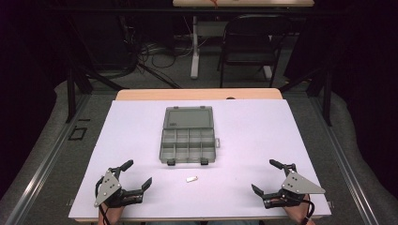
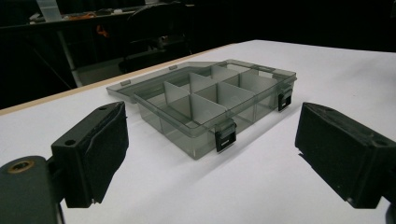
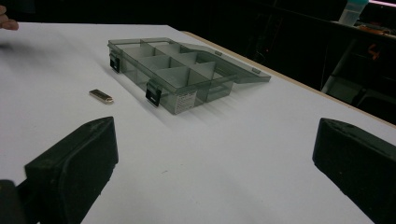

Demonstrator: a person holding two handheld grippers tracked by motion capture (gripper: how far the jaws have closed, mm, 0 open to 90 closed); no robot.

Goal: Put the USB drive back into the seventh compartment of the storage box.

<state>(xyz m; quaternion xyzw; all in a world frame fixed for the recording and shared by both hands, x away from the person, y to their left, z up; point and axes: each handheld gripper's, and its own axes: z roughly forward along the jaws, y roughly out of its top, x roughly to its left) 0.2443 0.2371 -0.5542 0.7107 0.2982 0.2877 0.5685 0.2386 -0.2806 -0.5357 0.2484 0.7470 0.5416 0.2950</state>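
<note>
A grey see-through compartment box (image 1: 187,145) lies open in the middle of the white table top (image 1: 253,136), its lid folded back and its cells empty. A small silver metal piece (image 1: 191,178) rests on the table just in front of the box. My left gripper (image 1: 138,174) sits near the front left corner, open, nothing between its jaws. My right gripper (image 1: 264,177) sits at the front right, open and empty too. From the left gripper view the box (image 2: 210,102) lies ahead. The right gripper view has the box (image 3: 173,70) and the silver piece (image 3: 101,95) ahead on the left.
The white sheet covers a wooden table whose far edge (image 1: 197,93) shows behind the box. A chair (image 1: 248,42) and a table leg (image 1: 194,47) stand on the floor beyond. A fingertip (image 3: 8,22) shows at the top left of the right gripper view.
</note>
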